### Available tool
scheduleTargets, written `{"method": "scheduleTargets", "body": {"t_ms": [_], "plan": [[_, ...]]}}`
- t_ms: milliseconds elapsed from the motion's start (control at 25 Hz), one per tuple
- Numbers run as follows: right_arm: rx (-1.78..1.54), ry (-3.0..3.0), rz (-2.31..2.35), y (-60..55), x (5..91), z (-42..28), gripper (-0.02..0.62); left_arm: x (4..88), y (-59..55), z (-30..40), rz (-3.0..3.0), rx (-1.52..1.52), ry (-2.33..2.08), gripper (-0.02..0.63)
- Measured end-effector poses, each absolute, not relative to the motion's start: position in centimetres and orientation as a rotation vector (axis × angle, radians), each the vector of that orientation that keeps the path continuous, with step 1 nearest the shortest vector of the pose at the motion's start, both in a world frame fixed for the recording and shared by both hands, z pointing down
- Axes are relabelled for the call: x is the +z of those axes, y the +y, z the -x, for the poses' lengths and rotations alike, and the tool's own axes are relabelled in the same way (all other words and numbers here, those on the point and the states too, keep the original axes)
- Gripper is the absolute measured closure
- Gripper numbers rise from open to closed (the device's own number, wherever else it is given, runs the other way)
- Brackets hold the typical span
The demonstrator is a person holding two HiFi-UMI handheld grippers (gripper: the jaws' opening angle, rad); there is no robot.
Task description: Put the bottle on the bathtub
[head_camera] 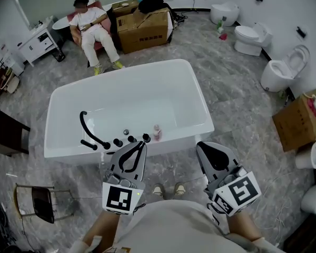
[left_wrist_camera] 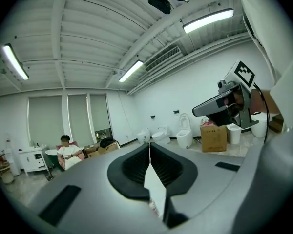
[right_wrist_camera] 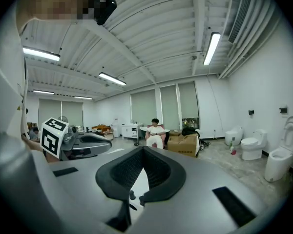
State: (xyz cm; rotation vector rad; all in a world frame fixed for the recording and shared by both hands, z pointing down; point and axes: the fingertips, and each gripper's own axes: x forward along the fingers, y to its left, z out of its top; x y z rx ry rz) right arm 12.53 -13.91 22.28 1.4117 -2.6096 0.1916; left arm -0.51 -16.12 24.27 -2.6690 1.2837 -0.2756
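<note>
Bottle [head_camera: 157, 132] upright on bathtub [head_camera: 121, 74] rim, beside knobs [head_camera: 131, 138]

Head view above bathtub [head_camera: 137, 96]; gripper views roomward

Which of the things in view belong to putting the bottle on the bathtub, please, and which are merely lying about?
For the job:
bottle, standing on the tub's rim
bathtub
left gripper and right gripper, both shut and empty

Just lying about:
cardboard box
toilet
seated person
white cabinet
chair
</note>
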Motion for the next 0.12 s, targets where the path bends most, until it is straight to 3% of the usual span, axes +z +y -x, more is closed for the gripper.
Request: {"method": "scheduleTargets", "body": {"t_ms": [120], "plan": [[0.173,-2.604,-1.421,-13.78,22.21,-12.52,0.566,24.42,-15.96,0.78,2.668,-0.284,1.291,0.581]]}}
